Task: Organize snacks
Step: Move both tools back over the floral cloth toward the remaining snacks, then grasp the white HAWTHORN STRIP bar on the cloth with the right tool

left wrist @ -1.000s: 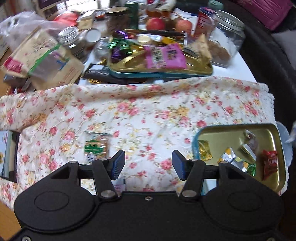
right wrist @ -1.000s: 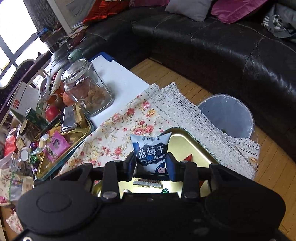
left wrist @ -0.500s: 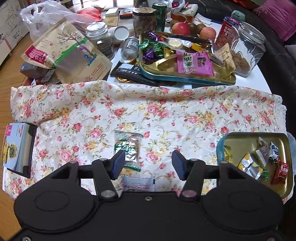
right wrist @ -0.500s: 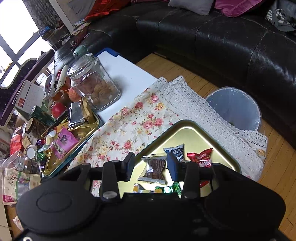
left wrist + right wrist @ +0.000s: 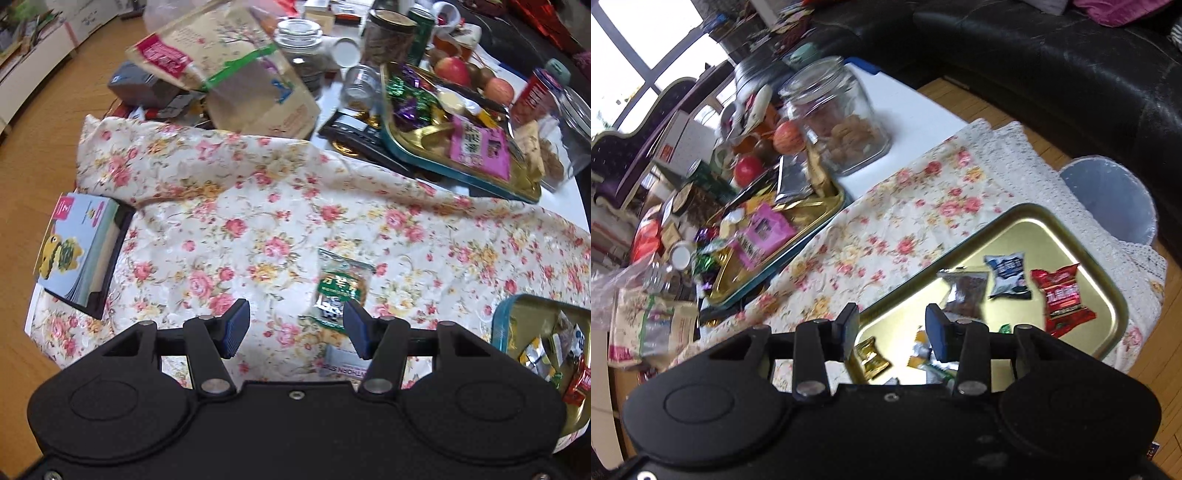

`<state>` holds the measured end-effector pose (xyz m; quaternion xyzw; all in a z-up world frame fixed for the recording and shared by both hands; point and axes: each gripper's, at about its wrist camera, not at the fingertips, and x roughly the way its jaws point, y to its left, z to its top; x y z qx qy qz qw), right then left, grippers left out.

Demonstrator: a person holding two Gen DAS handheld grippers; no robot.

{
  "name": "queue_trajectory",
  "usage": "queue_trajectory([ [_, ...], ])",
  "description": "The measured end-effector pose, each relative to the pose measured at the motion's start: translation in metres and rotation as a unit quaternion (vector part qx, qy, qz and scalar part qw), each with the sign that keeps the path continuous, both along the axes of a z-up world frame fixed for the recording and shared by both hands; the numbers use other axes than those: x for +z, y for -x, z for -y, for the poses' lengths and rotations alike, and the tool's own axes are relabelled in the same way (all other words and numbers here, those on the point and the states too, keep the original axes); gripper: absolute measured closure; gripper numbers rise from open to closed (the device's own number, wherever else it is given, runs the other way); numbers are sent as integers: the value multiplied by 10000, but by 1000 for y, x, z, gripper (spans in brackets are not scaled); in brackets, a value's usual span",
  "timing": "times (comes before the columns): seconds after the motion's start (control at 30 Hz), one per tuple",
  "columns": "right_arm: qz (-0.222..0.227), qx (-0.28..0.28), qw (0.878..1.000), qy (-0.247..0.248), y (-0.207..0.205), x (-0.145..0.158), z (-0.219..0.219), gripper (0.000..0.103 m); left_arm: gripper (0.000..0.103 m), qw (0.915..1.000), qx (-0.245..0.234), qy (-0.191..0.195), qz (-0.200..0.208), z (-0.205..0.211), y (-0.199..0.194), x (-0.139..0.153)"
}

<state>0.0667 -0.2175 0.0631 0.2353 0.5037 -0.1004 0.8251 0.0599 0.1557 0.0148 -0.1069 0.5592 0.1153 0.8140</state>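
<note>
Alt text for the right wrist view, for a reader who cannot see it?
The open right gripper hangs empty above a gold tray holding a blue-and-white packet, a red packet and other snacks, on a floral cloth.

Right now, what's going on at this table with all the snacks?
A person with a gripper in each hand is sorting snack packets into a gold tray. The right gripper is open and empty above the tray, where a blue-and-white packet and a red packet lie. The left gripper is open over the floral cloth, near a green-labelled packet not yet picked up.
</note>
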Motion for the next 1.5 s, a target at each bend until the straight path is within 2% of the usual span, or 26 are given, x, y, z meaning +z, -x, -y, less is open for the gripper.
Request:
queue_trajectory([
  [0.2, -170, 663, 9976, 85, -8, -11, -52, 61, 42, 9998, 205, 30, -12, -19, 4, 1],
  [0.4, -277, 1369, 9901, 171, -13, -22, -106, 58, 42, 9997, 260, 4, 2, -30, 7, 1],
  [0.6, -381, 2388, 9694, 433, -10, -41, -170, 54, 42, 9997, 227, 109, -39, -37, 8, 0],
  [0.77, -586, 3054, 9490, 514, -6, -73, -214, 52, 42, 9996, 159, 228, 50, -41, 10, 5],
  [0.93, -900, 3390, 9363, 182, -8, -108, -242, 52, 42, 9996, 177, 195, 136, -46, 10, 9],
  [1.03, -885, 3521, 9317, 143, -9, -122, -255, 52, 42, 9993, 204, 282, 144, -51, 10, 10],
  [1.23, -679, 3883, 9188, 212, -11, -134, -278, 52, 42, 9987, 360, 322, 146, -62, 10, 10],
  [1.37, -691, 4084, 9099, 248, -10, -142, -288, 52, 42, 9981, 429, 413, 138, -69, 10, 9],
  [1.5, -688, 4373, 8947, 592, -2, -146, -293, 52, 42, 9982, 391, 421, 162, -68, 11, 11],
])
